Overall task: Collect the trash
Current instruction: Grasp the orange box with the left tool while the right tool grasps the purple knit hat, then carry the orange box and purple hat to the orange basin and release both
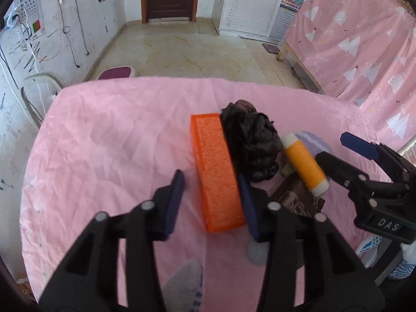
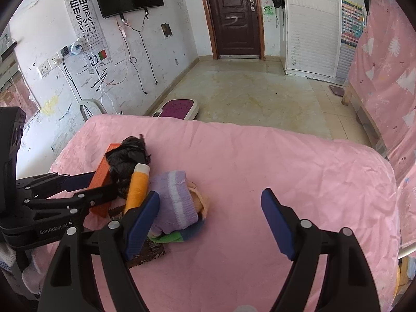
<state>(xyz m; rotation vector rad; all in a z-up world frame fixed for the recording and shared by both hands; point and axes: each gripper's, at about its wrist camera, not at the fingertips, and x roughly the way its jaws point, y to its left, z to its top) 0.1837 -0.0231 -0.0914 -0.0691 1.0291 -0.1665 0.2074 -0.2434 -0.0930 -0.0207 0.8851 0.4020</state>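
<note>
A wrinkled pink bedsheet [image 1: 104,143] covers the bed where the trash lies in one cluster. Largest in it is a long orange textured block [image 1: 217,171], lying flat with a crumpled black plastic bag [image 1: 249,143] touching its far right side. The left gripper [image 1: 213,200] straddles the block's near end: its right pad rests against the block, while the left wrist view shows pink sheet between the left pad and the block, so it has no grip. The right wrist view alone shows a lilac knitted sock with a pale band [image 2: 176,197] in full, lying beside an orange thread spool with white ends [image 2: 137,187]; the left view shows only a sliver of the sock. A dark serrated-edged wrapper [image 1: 296,197] lies under the spool. The right gripper [image 2: 210,221] hangs wide apart over sock and bare sheet, holding nothing.
</note>
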